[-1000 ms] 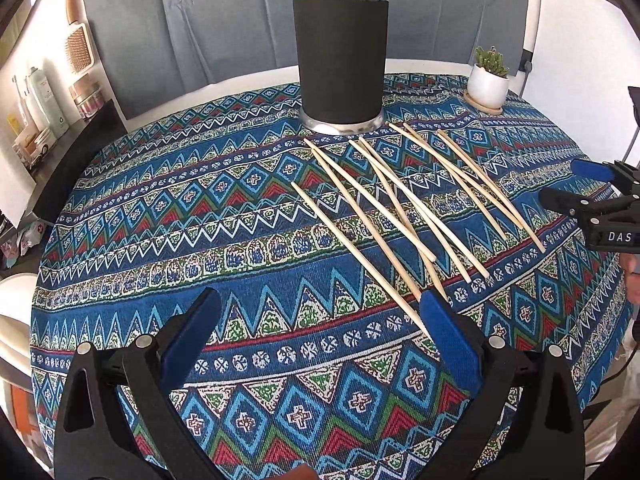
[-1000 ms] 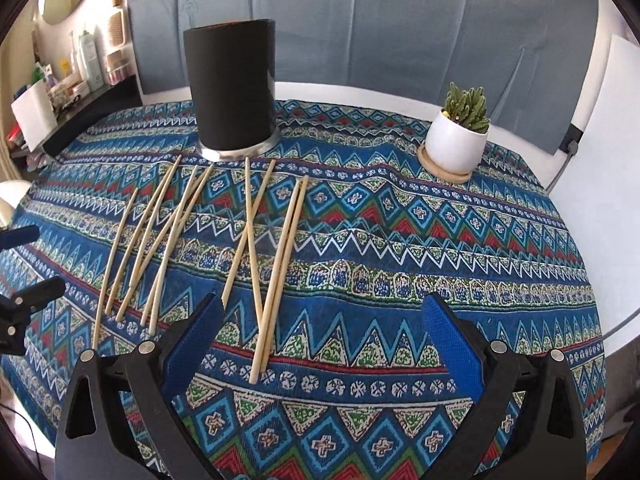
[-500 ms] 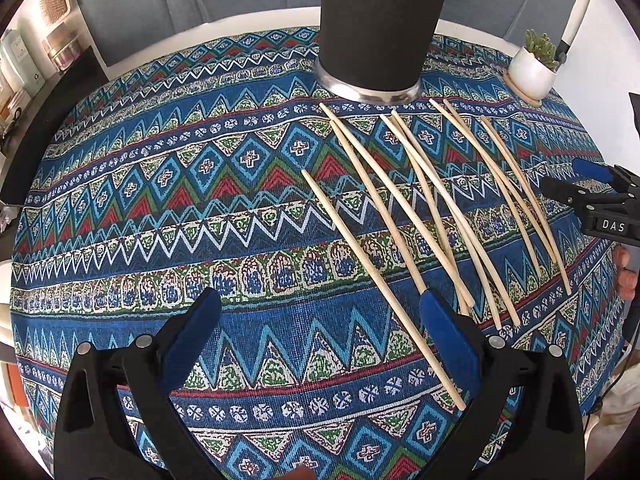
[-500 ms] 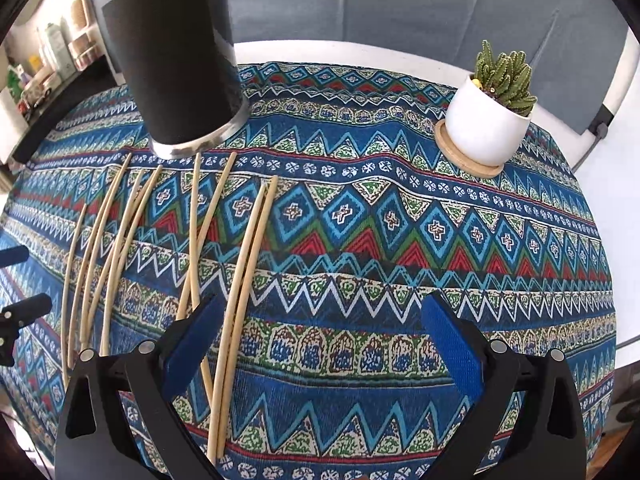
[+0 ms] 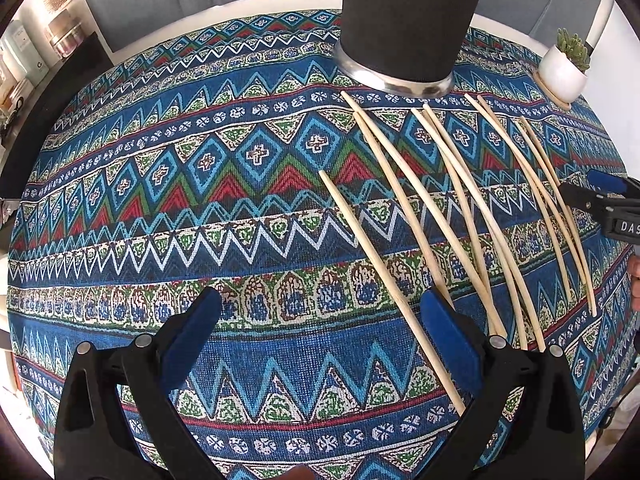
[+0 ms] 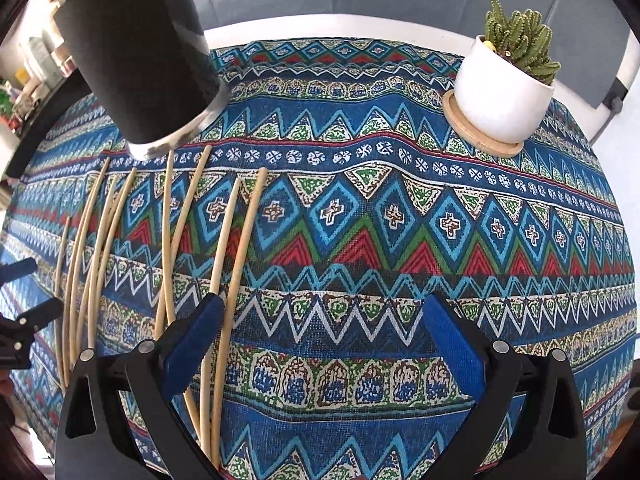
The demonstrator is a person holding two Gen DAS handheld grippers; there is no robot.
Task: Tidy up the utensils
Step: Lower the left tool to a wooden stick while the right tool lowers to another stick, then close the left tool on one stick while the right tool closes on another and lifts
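Left gripper (image 5: 320, 322): held low over the patterned tablecloth (image 5: 200, 208), jaws spread wide, nothing between them. Right gripper (image 6: 320, 322): same low pose, jaws spread, empty.

A black cylindrical holder (image 5: 412, 20) stands upright at 12 o'clock in the left view. A potted cactus (image 6: 508, 80) sits at 1 o'clock in the right view.

The chopsticks (image 5: 440, 208) lie loose, fanned on the cloth. One runs beneath the left gripper's right finger (image 5: 448, 340); two (image 6: 230, 280) pass beside the right gripper's left finger (image 6: 196, 340).

two wrist fisheyes low over the tablecloth (image 5: 248, 184), facing the shared black holder (image 5: 408, 20) and chopsticks (image 6: 236, 264)
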